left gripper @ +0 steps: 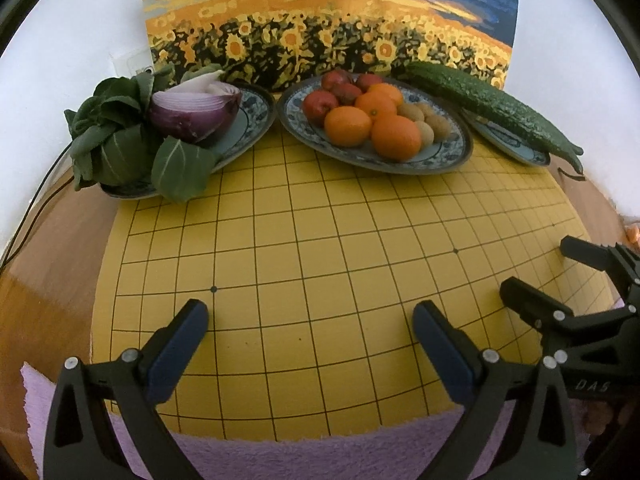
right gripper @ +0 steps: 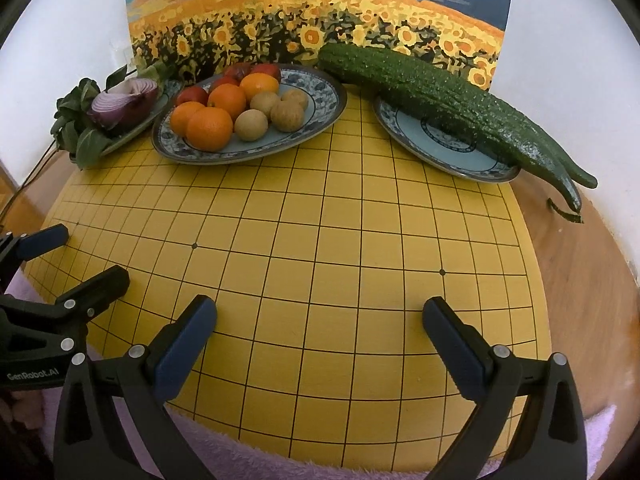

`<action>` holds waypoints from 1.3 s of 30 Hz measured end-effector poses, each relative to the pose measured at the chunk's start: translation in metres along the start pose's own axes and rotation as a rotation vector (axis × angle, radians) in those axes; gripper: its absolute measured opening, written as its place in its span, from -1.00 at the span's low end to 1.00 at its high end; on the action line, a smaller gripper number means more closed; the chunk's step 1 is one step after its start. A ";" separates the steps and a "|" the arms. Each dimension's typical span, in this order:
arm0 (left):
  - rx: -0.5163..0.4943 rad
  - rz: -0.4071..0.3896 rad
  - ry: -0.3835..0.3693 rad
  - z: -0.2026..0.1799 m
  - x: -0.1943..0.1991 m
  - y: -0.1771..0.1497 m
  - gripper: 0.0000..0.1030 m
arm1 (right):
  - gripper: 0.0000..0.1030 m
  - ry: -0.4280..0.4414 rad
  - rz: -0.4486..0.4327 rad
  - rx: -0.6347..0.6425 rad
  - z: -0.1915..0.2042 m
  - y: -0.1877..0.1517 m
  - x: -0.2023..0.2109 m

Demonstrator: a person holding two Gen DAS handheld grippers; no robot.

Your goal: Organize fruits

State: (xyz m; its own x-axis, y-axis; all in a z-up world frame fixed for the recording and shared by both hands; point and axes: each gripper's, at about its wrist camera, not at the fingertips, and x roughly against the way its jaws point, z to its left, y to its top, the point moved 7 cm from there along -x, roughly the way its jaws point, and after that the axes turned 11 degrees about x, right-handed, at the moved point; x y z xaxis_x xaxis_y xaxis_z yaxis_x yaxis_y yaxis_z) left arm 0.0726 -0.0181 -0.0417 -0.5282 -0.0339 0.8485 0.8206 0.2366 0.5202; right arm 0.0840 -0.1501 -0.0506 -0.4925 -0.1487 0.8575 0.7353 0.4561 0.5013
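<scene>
- I held the left hand-held gripper (left gripper: 310, 316) low over the yellow grid board (left gripper: 320, 272), with its two fingers wide apart and nothing between them.
- The right hand-held gripper (right gripper: 320, 312) was beside it over the same board, also spread apart and holding nothing.
- In the left wrist view I saw the right one at the right edge, and in the right wrist view the left one at the left edge.
- The fruits lay together on the middle plate (right gripper: 320, 92) at the far side of the board: four oranges (right gripper: 209, 128) toward the front, red fruits (right gripper: 191, 96) behind them that I could not name with certainty, and small brown round fruits (right gripper: 251, 125) on the right side of that plate.
- On the left plate (left gripper: 256, 108) were a cut red onion (left gripper: 196, 114) and a leafy green vegetable (left gripper: 116, 140), which hung over the plate rim.
- On the right plate (right gripper: 420, 148) lay a long bumpy cucumber (right gripper: 440, 92), with both ends going past the rim.
- Behind the plates stood a sunflower painting (right gripper: 312, 20) against the white wall.
- The board lay on a wooden tabletop (right gripper: 584, 248), and a purple fluffy cloth (left gripper: 320, 456) was at its near edge.
</scene>
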 end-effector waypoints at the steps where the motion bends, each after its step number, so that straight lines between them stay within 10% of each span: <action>1: 0.001 0.003 0.001 0.001 0.001 -0.001 0.99 | 1.00 -0.001 -0.003 -0.001 0.000 -0.001 0.001; 39: -0.001 -0.001 -0.001 0.001 0.002 0.000 0.99 | 1.00 0.001 0.003 -0.001 0.001 -0.001 -0.001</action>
State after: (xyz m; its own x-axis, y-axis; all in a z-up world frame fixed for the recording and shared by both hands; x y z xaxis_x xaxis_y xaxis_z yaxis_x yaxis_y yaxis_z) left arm 0.0717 -0.0172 -0.0398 -0.5295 -0.0336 0.8476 0.8201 0.2354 0.5216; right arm 0.0834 -0.1494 -0.0517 -0.4895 -0.1479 0.8594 0.7373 0.4560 0.4984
